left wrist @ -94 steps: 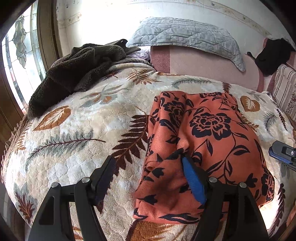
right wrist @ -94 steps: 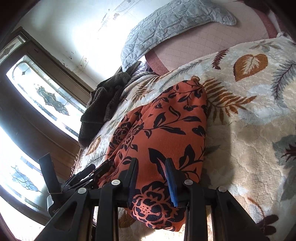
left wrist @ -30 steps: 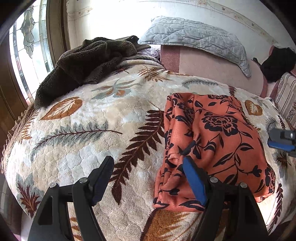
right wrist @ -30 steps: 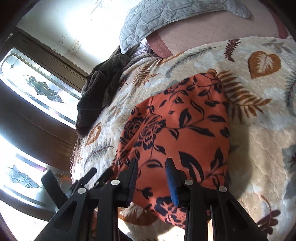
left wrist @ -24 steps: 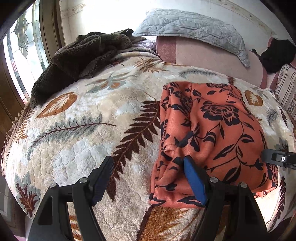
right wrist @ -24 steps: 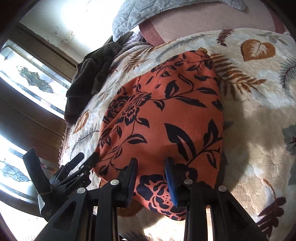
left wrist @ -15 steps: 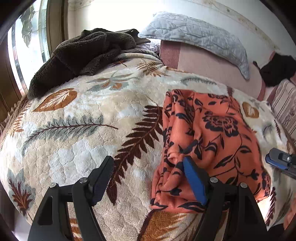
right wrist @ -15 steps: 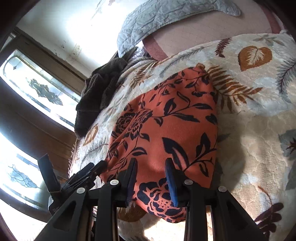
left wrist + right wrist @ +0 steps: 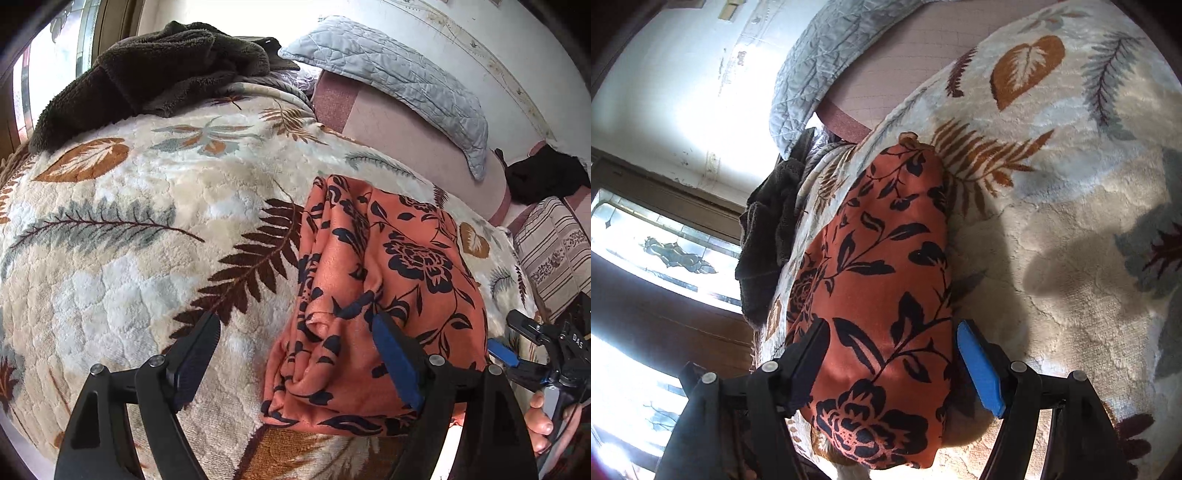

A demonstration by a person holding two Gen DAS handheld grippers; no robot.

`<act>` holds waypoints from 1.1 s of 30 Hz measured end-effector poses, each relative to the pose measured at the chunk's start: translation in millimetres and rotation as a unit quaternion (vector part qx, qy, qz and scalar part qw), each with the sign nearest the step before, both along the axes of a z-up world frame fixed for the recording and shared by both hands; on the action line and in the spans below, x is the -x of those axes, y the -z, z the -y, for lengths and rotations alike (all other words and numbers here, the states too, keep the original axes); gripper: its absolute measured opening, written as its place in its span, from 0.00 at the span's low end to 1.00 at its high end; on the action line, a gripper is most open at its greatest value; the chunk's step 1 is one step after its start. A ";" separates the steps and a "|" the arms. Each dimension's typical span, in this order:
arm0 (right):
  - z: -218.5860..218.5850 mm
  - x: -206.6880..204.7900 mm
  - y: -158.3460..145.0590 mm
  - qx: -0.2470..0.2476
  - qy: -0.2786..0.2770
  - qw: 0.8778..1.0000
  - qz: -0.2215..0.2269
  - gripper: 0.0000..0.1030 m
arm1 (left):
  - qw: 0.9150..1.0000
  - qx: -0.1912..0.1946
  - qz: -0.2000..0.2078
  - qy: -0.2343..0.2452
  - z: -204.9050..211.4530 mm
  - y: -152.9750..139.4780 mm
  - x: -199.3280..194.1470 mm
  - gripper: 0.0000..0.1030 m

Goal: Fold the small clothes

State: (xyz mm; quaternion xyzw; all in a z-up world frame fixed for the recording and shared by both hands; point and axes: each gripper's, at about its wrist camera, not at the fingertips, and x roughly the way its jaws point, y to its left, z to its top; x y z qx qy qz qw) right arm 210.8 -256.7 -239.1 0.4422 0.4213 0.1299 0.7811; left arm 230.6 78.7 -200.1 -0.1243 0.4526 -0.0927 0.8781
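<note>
Over on the left, the left hand-held gripper [image 9: 295,354] hangs with its jaws wide apart, gripping nothing, low over the leaf-patterned blanket [image 9: 122,258] on the bed. Moving right, the orange floral garment [image 9: 384,288] lies folded into a long, narrow bundle, its long axis running straight away from both grippers toward the pink headboard [image 9: 406,133]. Its crumpled near-left edge sits just inside the left gripper's blue-padded finger [image 9: 393,358], so that tool is nearer the left flank. Further right, the right hand-held gripper [image 9: 890,365] is also spread open, empty, its two fingers straddling the garment's near end, one on each side of the fabric and, as far as I can judge, not pinching it. The next fold probably means taking that near end and carrying it along the long axis toward the far end.
</note>
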 end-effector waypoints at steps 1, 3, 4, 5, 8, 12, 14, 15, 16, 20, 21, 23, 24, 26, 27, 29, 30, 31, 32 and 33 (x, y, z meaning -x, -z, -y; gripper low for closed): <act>2.0 -2.6 4.4 -0.007 0.003 1.000 -0.006 0.73 | 1.000 0.006 -0.006 0.003 1.5 2.3 -1.3 0.82; 3.4 -8.7 13.2 -0.020 0.003 1.000 -0.020 0.73 | 0.999 0.024 -0.021 0.013 4.2 6.9 -4.5 0.83; 3.1 -11.7 17.7 -0.025 0.000 0.999 -0.026 0.73 | 0.999 0.038 -0.031 0.020 5.9 10.3 -6.6 0.83; 1.5 -15.0 21.6 -0.030 -0.005 0.999 -0.031 0.73 | 0.998 0.050 -0.043 0.026 7.3 14.0 -9.0 0.83; -4.5 -23.4 34.4 -0.056 -0.016 0.997 -0.044 0.73 | 0.995 0.067 -0.063 0.033 11.5 22.5 -12.1 0.83; -12.0 -25.9 36.8 -0.073 -0.026 0.996 -0.033 0.73 | 0.997 0.044 -0.048 0.032 20.6 21.2 -9.1 0.83; -16.8 -27.1 36.6 -0.070 -0.031 0.997 -0.030 0.73 | 0.999 0.012 -0.039 0.036 30.4 20.4 -7.5 0.83; -18.8 -28.2 37.9 -0.071 -0.033 0.997 -0.030 0.71 | 0.999 0.000 -0.033 0.037 34.9 19.1 -6.2 0.83; -20.6 -29.5 39.1 -0.072 -0.034 0.996 -0.029 0.71 | 0.999 -0.013 -0.027 0.038 38.9 17.5 -4.8 0.83; -29.1 -35.4 37.3 -0.047 -0.040 0.998 -0.024 0.63 | 0.997 -0.058 -0.002 0.042 53.7 11.5 -1.2 0.81; -31.0 -35.3 36.3 -0.041 -0.041 0.998 -0.022 0.62 | 0.997 -0.065 0.002 0.045 57.0 10.7 -0.6 0.79; -31.4 -35.6 34.5 -0.034 -0.043 0.998 -0.021 0.62 | 0.996 -0.076 0.007 0.048 59.4 9.3 0.6 0.76; -31.1 -35.9 35.0 -0.036 -0.043 0.998 -0.021 0.62 | 0.996 -0.080 0.010 0.048 61.1 8.7 1.1 0.75; -30.7 -36.5 35.7 -0.038 -0.042 0.998 -0.023 0.62 | 0.996 -0.079 0.009 0.047 59.6 9.3 0.5 0.75; -31.0 -36.7 35.5 -0.038 -0.043 0.998 -0.023 0.62 | 0.996 -0.077 0.008 0.045 59.1 9.7 -0.5 0.75; -31.2 -37.2 36.0 -0.038 -0.043 0.998 -0.024 0.62 | 0.996 -0.076 0.007 0.043 59.0 10.1 -0.6 0.75; -30.9 -37.2 36.4 -0.039 -0.043 0.998 -0.025 0.62 | 0.996 -0.077 0.007 0.043 60.4 10.5 -1.1 0.75; -31.1 -37.5 36.7 -0.040 -0.043 0.998 -0.026 0.62 | 0.996 -0.078 0.007 0.043 61.0 11.3 -2.1 0.75; -31.4 -37.8 36.8 -0.041 -0.043 0.998 -0.026 0.62 | 0.996 -0.078 0.006 0.042 61.4 11.7 -2.6 0.75; -31.6 -37.9 36.9 -0.041 -0.042 0.998 -0.027 0.62 | 0.996 -0.078 0.005 0.042 61.3 11.9 -3.2 0.75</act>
